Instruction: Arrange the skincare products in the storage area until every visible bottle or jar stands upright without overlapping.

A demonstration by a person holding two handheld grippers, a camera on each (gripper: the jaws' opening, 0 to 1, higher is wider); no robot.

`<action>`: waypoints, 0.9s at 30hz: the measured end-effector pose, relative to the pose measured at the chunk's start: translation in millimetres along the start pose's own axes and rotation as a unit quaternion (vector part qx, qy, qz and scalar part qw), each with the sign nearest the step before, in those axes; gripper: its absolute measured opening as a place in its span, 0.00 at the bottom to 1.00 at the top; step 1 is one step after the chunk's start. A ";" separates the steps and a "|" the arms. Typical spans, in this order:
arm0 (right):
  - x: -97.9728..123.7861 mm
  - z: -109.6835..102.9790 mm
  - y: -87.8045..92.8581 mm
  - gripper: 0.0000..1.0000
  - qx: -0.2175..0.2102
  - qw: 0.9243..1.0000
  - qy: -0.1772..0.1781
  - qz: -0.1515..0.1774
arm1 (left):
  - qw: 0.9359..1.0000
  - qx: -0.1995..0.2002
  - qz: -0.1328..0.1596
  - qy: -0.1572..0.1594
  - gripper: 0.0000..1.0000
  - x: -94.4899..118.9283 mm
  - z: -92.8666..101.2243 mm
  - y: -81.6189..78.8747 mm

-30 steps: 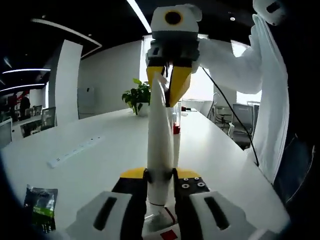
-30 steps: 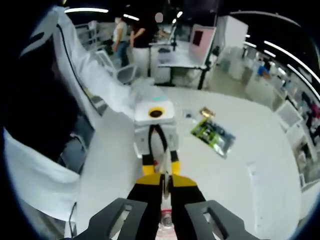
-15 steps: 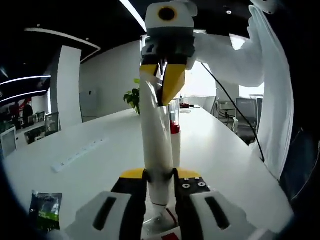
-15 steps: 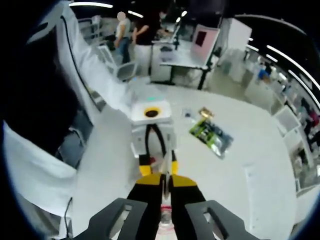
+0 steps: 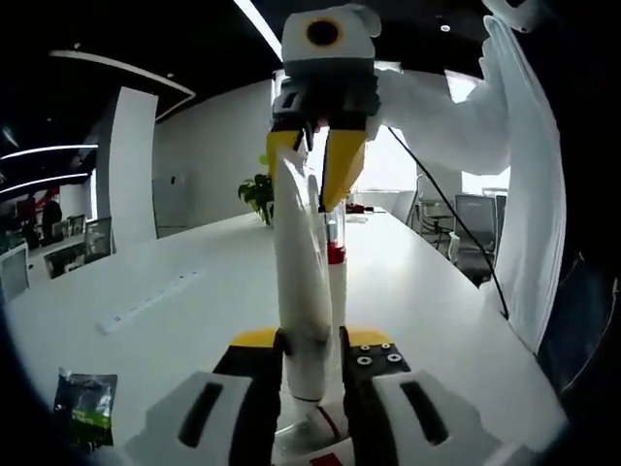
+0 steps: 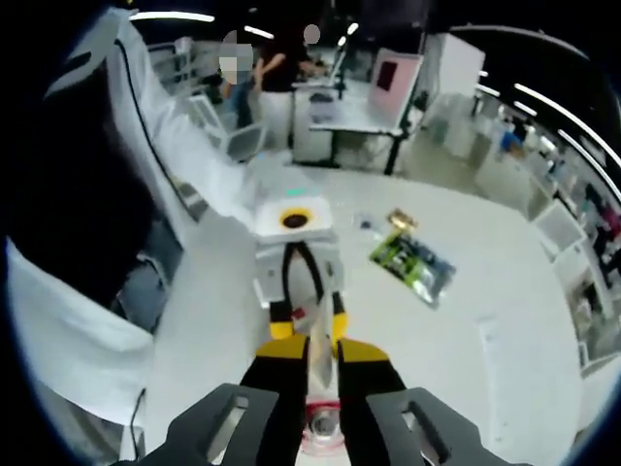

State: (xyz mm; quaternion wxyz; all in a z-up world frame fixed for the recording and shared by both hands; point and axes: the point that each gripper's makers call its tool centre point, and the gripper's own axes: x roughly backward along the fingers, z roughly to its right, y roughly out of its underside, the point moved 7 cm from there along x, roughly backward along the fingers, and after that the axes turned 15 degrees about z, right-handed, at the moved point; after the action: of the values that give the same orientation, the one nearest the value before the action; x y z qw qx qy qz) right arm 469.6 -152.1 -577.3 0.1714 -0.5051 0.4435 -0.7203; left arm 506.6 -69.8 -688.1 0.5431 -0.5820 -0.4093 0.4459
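In the left gripper view, the left gripper (image 5: pixel 309 351) is clamped on the lower end of a tall white plastic squeeze tube (image 5: pixel 299 272), which stands with its long axis upright and its crimped flat end pointing up, over a long white table (image 5: pixel 184 320). The right gripper (image 5: pixel 319 175) reaches down from above, its yellow-tipped jaws set a little apart around the tube's top edge. Close behind the tube stands a clear slim bottle with a red band (image 5: pixel 335 254), upright and largely hidden. A potted green plant (image 5: pixel 257 194) sits far along the table, a white power strip (image 5: pixel 146 301) to the left, a green foil packet (image 5: pixel 85 408) near left.

The right gripper view looks down the tube (image 6: pixel 319 335) end-on, so its length is foreshortened; a clear round cap with a red ring (image 6: pixel 321 427) shows between the near jaws, blurred. The packet (image 6: pixel 412 264) lies to the right.
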 end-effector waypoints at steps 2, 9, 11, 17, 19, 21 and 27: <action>1.6 -0.2 -1.0 0.05 -0.002 1.000 0.001 0.004 | 1.000 -0.001 0.000 0.000 0.19 0.1 -0.2 0.2; 9.8 3.6 -5.0 0.05 -0.010 0.999 0.019 0.027 | 1.000 0.002 0.007 -0.001 0.20 0.8 0.0 -3.2; 10.6 5.4 -4.4 0.06 -0.010 0.999 0.024 0.027 | 1.000 0.003 0.007 0.000 0.20 0.7 0.1 -3.2; 17.4 7.2 -6.5 0.14 -0.014 0.998 0.043 0.045 | 1.000 0.003 0.009 -0.005 0.21 4.6 2.1 -8.1; 19.0 6.8 -6.9 0.15 -0.018 0.997 0.055 0.057 | 1.000 0.002 0.006 -0.009 0.21 8.0 2.6 -9.8; 19.8 6.1 -5.4 0.20 -0.026 0.995 0.066 0.069 | 1.000 0.000 0.001 -0.017 0.22 11.8 3.0 -11.0; 21.2 4.2 -1.9 0.32 -0.030 0.993 0.085 0.074 | 0.998 -0.012 -0.045 -0.045 0.29 27.0 4.4 -12.1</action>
State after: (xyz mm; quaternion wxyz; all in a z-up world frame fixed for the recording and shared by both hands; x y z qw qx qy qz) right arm 464.6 -167.8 -563.2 0.1704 -0.4131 0.5138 -0.7323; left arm 509.7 -41.8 -678.1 0.5364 -0.5491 -0.4643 0.4417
